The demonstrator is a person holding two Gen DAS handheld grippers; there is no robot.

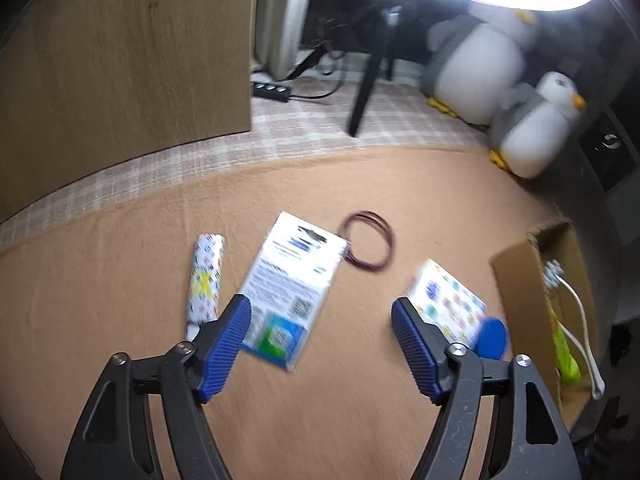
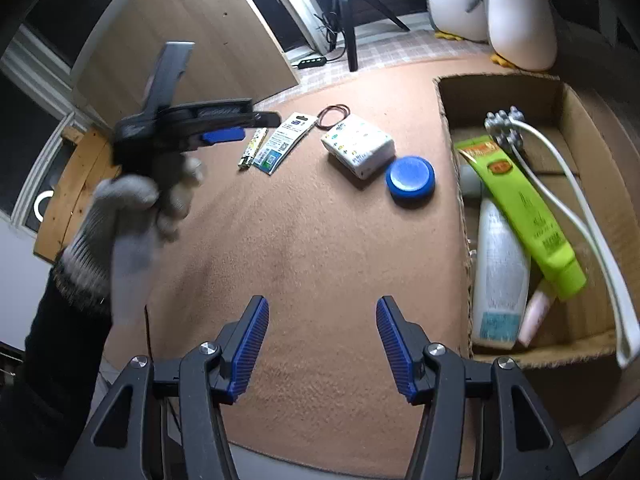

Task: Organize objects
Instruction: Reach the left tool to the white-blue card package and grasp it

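Beside the box (image 2: 500, 92), already part-filled, loose items await; left gripper (image 1: 320, 344) hovers over the card (image 1: 290, 280), fingers spread; right gripper (image 2: 322, 344) likewise, empty.

left gripper (image 1: 320, 340) jaws apart, right gripper (image 2: 322, 344) likewise

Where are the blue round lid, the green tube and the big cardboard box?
blue round lid (image 2: 410, 177): right wrist view, middle of its top.
green tube (image 2: 524, 208): right wrist view, middle of its body, inside the box.
cardboard box (image 2: 500, 88): right wrist view, its far inner wall.
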